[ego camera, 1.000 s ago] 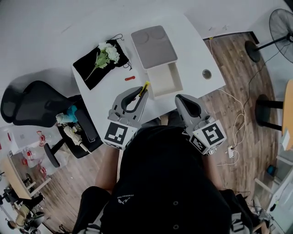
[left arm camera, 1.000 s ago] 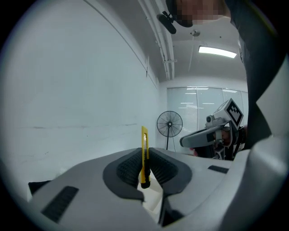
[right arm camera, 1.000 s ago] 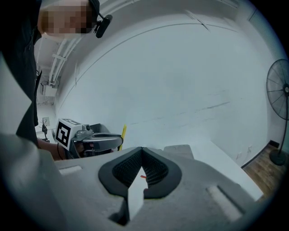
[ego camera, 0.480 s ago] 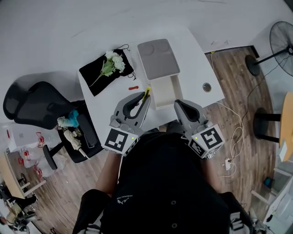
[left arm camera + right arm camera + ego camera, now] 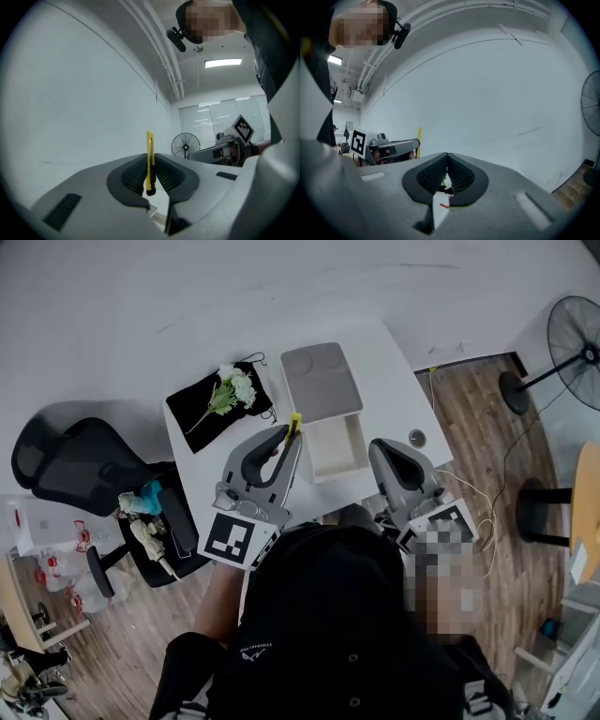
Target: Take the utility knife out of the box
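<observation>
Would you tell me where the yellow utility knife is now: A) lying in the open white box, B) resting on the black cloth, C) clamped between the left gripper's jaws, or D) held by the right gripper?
C: the left gripper view shows the yellow utility knife standing upright, pinched by the left gripper.

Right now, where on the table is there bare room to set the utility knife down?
Bare tabletop lies right of the grey lid and open box, behind the cable hole. Crowded on the left: black pouch with flowers.
</observation>
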The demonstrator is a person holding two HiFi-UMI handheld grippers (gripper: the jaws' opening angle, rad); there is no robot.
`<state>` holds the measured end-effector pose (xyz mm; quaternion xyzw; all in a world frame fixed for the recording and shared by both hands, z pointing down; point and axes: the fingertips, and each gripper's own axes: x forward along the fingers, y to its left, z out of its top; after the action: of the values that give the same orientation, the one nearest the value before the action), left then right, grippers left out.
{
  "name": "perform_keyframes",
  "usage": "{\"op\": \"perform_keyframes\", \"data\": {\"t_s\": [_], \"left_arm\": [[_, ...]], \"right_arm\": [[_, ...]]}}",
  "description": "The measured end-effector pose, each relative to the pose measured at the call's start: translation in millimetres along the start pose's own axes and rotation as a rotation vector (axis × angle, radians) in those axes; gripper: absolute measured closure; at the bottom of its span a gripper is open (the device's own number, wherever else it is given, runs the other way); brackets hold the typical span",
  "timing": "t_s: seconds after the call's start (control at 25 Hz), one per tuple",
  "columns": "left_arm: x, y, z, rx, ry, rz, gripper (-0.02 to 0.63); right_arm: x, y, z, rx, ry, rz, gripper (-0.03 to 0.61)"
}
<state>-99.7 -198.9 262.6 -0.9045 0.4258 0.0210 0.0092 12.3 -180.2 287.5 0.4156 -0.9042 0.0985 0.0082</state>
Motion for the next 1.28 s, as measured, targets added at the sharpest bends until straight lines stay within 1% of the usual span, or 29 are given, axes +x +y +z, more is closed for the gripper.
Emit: {"op": "perform_keyframes", "data": {"t_s": [0.2, 0.4, 0.68, 0.84, 1.12, 1.28], "left_arm": [[13, 7, 26, 0.013, -0.026, 0.030, 0.566], [18, 7, 49, 0.037, -0.048, 0.037, 0.566], [21, 9, 58, 0.045, -0.056, 0.044, 0.566], [21, 7, 51, 0.042, -0.044, 0.044, 0.566], [19, 4, 38, 0.030, -0.020, 0.038, 0.566], [19, 4, 35, 0.028, -0.017, 0.035, 0.566]], "right_arm": [[-9, -17, 35, -0.028, -0.054, -0.028, 0.574], [-15, -20, 62, -0.095, -0.059, -0.051, 0.574], [-19, -22, 92, -0.142, -0.096, -0.076, 0.574], [-19, -23, 92, -0.132, -0.106, -0.080, 0.574], [-16, -18, 74, -0.106, -0.075, -0.069, 0.574], [-17, -21, 71, -0.097, -0.071, -0.076, 0.574]]}}
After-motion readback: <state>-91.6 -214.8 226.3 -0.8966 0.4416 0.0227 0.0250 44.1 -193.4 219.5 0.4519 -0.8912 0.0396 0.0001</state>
